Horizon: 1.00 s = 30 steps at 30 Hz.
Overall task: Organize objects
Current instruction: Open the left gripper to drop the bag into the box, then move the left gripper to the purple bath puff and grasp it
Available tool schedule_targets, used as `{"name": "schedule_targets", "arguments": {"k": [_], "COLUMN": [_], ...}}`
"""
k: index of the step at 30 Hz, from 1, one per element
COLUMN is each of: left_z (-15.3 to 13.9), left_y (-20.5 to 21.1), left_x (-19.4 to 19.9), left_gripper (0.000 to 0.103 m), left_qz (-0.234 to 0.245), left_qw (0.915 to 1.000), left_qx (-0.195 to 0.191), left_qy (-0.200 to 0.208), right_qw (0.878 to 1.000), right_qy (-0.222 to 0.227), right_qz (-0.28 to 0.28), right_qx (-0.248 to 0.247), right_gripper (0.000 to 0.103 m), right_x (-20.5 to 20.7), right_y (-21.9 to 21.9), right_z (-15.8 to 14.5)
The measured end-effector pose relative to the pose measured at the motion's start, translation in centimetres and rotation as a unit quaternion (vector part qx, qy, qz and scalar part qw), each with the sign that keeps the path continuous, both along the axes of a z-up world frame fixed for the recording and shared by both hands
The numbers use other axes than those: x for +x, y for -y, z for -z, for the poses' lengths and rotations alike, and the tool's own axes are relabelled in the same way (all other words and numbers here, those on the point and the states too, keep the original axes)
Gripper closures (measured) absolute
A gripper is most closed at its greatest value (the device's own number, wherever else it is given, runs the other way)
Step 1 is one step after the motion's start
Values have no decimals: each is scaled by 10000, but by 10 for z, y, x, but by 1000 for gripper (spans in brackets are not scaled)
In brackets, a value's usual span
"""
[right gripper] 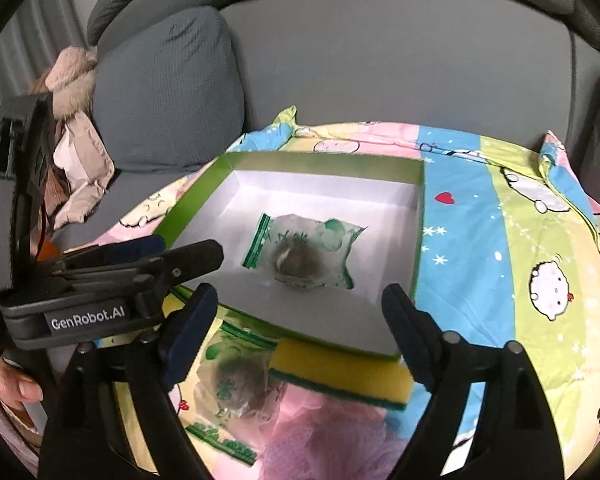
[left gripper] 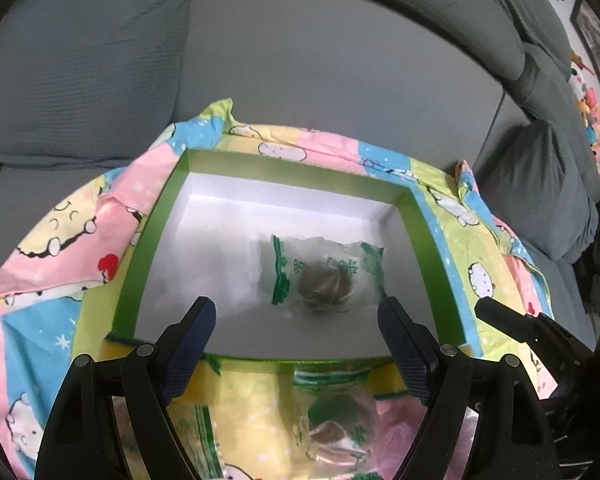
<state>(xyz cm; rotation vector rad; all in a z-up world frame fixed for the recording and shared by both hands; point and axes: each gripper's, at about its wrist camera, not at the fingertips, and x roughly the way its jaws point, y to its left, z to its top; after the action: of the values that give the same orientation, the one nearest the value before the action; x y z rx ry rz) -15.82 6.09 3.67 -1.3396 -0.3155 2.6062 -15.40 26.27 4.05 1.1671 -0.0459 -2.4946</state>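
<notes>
A green-walled box [left gripper: 428,240] [right gripper: 324,164] with a white floor lies on a cartoon-print cloth. Inside it rests a clear packet with green print [left gripper: 324,272] [right gripper: 304,252] holding a brown ball. My left gripper [left gripper: 298,306] [right gripper: 188,248] hovers over the box's near edge, open and holding nothing. My right gripper [right gripper: 300,292] hangs beside it, also open and empty, with the packet beyond its fingertips. A second similar packet [left gripper: 336,420] [right gripper: 236,384] lies on the cloth in front of the box, under the grippers.
A yellow-green sponge [right gripper: 340,372] and a pink mesh puff [right gripper: 320,440] lie before the box. The cloth [right gripper: 480,240] covers a grey sofa seat [left gripper: 300,60] with cushions [right gripper: 168,92] on both sides. A beige jacket [right gripper: 80,152] lies left. A person's hand [right gripper: 20,388] holds the left gripper.
</notes>
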Motion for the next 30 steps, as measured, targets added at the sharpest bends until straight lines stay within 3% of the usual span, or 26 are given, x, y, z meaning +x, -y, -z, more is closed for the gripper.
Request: {"name": "schedule_targets", "arguments": {"k": [4, 10, 26, 28, 30], "left_z": [-12, -24, -30, -28, -25], "left_y": [-3, -8, -15, -17, -17], "left_x": [12, 31, 97, 106, 113], "left_gripper": [19, 19, 19, 19, 19], "left_qz": [-22, -13, 69, 97, 115], "left_qw": [9998, 9992, 9994, 9996, 9996], "left_qx": [-157, -246, 6, 50, 110], "left_qy": [-153, -313, -332, -273, -214], "right_qw": [9999, 9994, 9977, 9973, 9972], "right_qy": [-90, -251, -282, -260, -231], "right_qz": [81, 181, 319, 299, 244], "right_qx": [-101, -147, -536, -616, -663], "right_gripper": [10, 10, 9, 1, 1], "right_x": [13, 33, 95, 102, 110], "right_y": [-6, -15, -50, -53, -56], "right_z": [-9, -21, -27, -28, -26]}}
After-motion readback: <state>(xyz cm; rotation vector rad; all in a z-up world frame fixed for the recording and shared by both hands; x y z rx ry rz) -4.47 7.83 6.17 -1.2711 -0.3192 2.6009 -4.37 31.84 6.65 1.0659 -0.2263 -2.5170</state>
